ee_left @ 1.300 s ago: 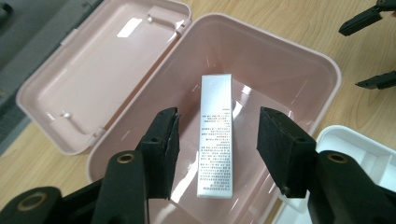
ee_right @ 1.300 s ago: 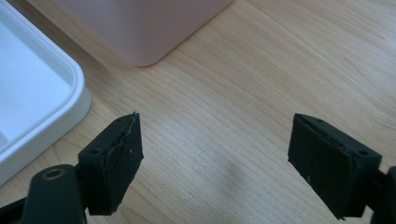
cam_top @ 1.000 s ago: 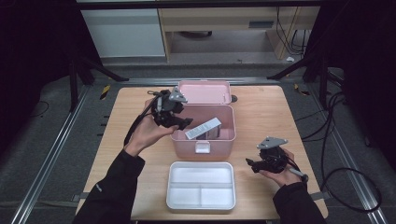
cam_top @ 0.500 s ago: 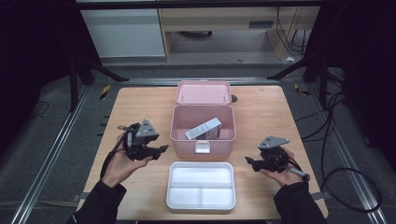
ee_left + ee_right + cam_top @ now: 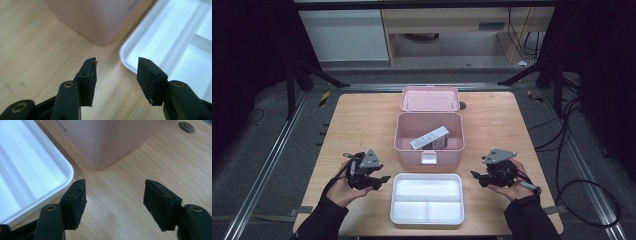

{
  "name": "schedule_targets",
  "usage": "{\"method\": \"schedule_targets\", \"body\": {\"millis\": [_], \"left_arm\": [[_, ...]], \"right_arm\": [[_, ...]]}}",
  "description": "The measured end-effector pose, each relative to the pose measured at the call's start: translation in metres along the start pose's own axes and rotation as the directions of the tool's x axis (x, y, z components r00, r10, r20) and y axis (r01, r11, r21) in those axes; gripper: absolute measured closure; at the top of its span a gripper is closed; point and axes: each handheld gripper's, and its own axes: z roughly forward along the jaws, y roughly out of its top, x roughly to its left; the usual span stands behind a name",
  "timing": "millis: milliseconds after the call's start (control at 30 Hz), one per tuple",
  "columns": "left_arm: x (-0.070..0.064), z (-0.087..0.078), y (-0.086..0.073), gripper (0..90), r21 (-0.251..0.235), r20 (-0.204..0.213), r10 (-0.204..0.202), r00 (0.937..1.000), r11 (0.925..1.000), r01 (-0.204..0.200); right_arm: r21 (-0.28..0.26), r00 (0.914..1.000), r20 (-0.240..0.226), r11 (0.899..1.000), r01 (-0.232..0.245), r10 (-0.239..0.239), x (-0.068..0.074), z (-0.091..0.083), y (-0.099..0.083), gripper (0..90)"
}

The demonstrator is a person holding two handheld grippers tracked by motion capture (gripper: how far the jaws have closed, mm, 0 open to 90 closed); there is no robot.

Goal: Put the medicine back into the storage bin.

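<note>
High view: I've got both grippers parked low at the near edge, left gripper (image 5: 371, 178) just left of the white tray (image 5: 427, 222), right gripper (image 5: 488, 176) just right of it. Pink box (image 5: 429, 154) sits open behind the tray, lid (image 5: 429, 98) flat behind it. A grey pack (image 5: 428, 137) lies tilted inside the box, one end propped up. I read this as a pause between steps: pack in the box, both hands free. Next move is probably either the lid or the tray. The lid means a reach past the box, and the tray calls for a rim grip.

Left gripper view: jaws wide, nothing between them, over bare table (image 5: 37, 50). Box corner ahead, tray rim at right. Box contents hidden by the wall.

Right gripper view: jaws wide, empty too. Tray rim (image 5: 67, 173) at left, box corner ahead, a hole (image 5: 186, 126) in the table top right. Can't read the pack's markings or see what's under it.
</note>
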Motion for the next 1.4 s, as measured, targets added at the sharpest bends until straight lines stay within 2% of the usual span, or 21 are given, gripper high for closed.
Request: {"method": "schedule_targets", "body": {"millis": [167, 200, 367, 400, 467, 500, 533, 567, 600, 667, 700, 733, 767, 867, 900, 933, 967, 1000, 1133, 1300, 1400], "left_arm": [[-0.008, 0.010, 0.002, 51.1, 0.032, 0.057, 0.059, 0.9966, 0.9976, -0.061], [-0.012, 0.013, 0.004, 52.6, 0.056, 0.078, 0.084, 0.9934, 0.9945, -0.089], [-0.020, 0.016, 0.008, 55.2, 0.056, 0.128, 0.118, 0.9847, 0.9904, -0.126], [-0.024, 0.017, 0.010, 54.9, 0.064, 0.149, 0.141, 0.9788, 0.9864, -0.151], [-0.029, 0.020, 0.012, 55.4, 0.079, 0.162, 0.161, 0.9736, 0.9814, -0.175], [-0.029, 0.020, 0.012, 56.2, 0.079, 0.162, 0.161, 0.9736, 0.9814, -0.175], [-0.033, 0.024, 0.014, 57.3, 0.094, 0.176, 0.173, 0.9691, 0.9770, -0.191], [-0.033, 0.024, 0.014, 58.0, 0.094, 0.176, 0.173, 0.9691, 0.9770, -0.191], [-0.036, 0.029, 0.016, 58.3, 0.119, 0.186, 0.189, 0.9642, 0.9698, -0.213], [-0.039, 0.033, 0.016, 58.5, 0.135, 0.191, 0.202, 0.9606, 0.9640, -0.229], [-0.039, 0.033, 0.016, 59.0, 0.135, 0.191, 0.202, 0.9606, 0.9640, -0.229], [-0.041, 0.036, 0.017, 59.2, 0.153, 0.198, 0.214, 0.9565, 0.9572, -0.246], [-0.041, 0.036, 0.017, 59.6, 0.153, 0.198, 0.214, 0.9565, 0.9572, -0.246], [-0.042, 0.042, 0.016, 61.4, 0.181, 0.201, 0.225, 0.9534, 0.9481, -0.262], [-0.042, 0.042, 0.016, 61.3, 0.181, 0.201, 0.225, 0.9534, 0.9481, -0.262], [-0.043, 0.045, 0.016, 61.3, 0.200, 0.206, 0.231, 0.9509, 0.9412, -0.272], [-0.043, 0.045, 0.016, 61.3, 0.200, 0.206, 0.231, 0.9509, 0.9412, -0.272], [-0.043, 0.049, 0.016, 61.6, 0.213, 0.208, 0.233, 0.9501, 0.9373, -0.276], [-0.044, 0.054, 0.016, 65.0, 0.223, 0.220, 0.236, 0.9464, 0.9323, -0.284], [-0.043, 0.058, 0.015, 69.5, 0.225, 0.237, 0.229, 0.9443, 0.9325, -0.283], [-0.043, 0.060, 0.014, 72.3, 0.229, 0.247, 0.225, 0.9425, 0.9317, -0.282]], "right_arm": [[-0.016, 0.9980, -0.050, 0.999, 0.039, -0.040, 0.007, -0.002, 0.008, 42.0], [-0.023, 0.9944, -0.081, 0.997, 0.067, -0.069, 0.012, -0.002, 0.012, 44.0], [-0.016, 0.9730, -0.193, 0.992, 0.126, -0.127, 0.027, 0.003, 0.020, 51.2], [-0.004, 0.9662, -0.219, 0.990, 0.138, -0.136, 0.030, 0.004, 0.021, 52.0], [0.013, 0.9534, -0.249, 0.984, 0.179, -0.170, 0.036, 0.006, 0.024, 55.0], [0.013, 0.9534, -0.249, 0.984, 0.179, -0.170, 0.036, 0.006, 0.024, 55.0], [0.041, 0.9432, -0.276, 0.978, 0.204, -0.185, 0.042, 0.008, 0.026, 57.7], [0.041, 0.9432, -0.276, 0.978, 0.204, -0.185, 0.042, 0.008, 0.026, 57.7], [0.056, 0.9357, -0.293, 0.974, 0.222, -0.196, 0.046, 0.011, 0.027, 59.7], [0.075, 0.9278, -0.304, 0.965, 0.249, -0.216, 0.049, 0.014, 0.028, 61.2], [0.075, 0.9278, -0.304, 0.965, 0.249, -0.216, 0.049, 0.014, 0.028, 61.2], [0.093, 0.9192, -0.322, 0.959, 0.269, -0.227, 0.052, 0.016, 0.027, 62.8], [0.105, 0.9141, -0.335, 0.955, 0.277, -0.228, 0.054, 0.017, 0.027, 63.5], [0.135, 0.9027, -0.359, 0.944, 0.302, -0.238, 0.058, 0.021, 0.027, 65.3], [0.135, 0.9027, -0.359, 0.944, 0.302, -0.238, 0.058, 0.021, 0.027, 65.3], [0.152, 0.8958, -0.374, 0.937, 0.315, -0.241, 0.061, 0.025, 0.027, 66.0], [0.152, 0.8958, -0.374, 0.937, 0.315, -0.241, 0.061, 0.025, 0.027, 66.0], [0.176, 0.8887, -0.386, 0.926, 0.335, -0.248, 0.065, 0.028, 0.027, 66.1], [0.209, 0.8770, -0.407, 0.908, 0.362, -0.256, 0.069, 0.033, 0.027, 67.2], [0.225, 0.8685, -0.419, 0.896, 0.382, -0.265, 0.072, 0.037, 0.028, 67.2], [0.238, 0.8598, -0.431, 0.884, 0.402, -0.274, 0.075, 0.040, 0.028, 68.9]]}}
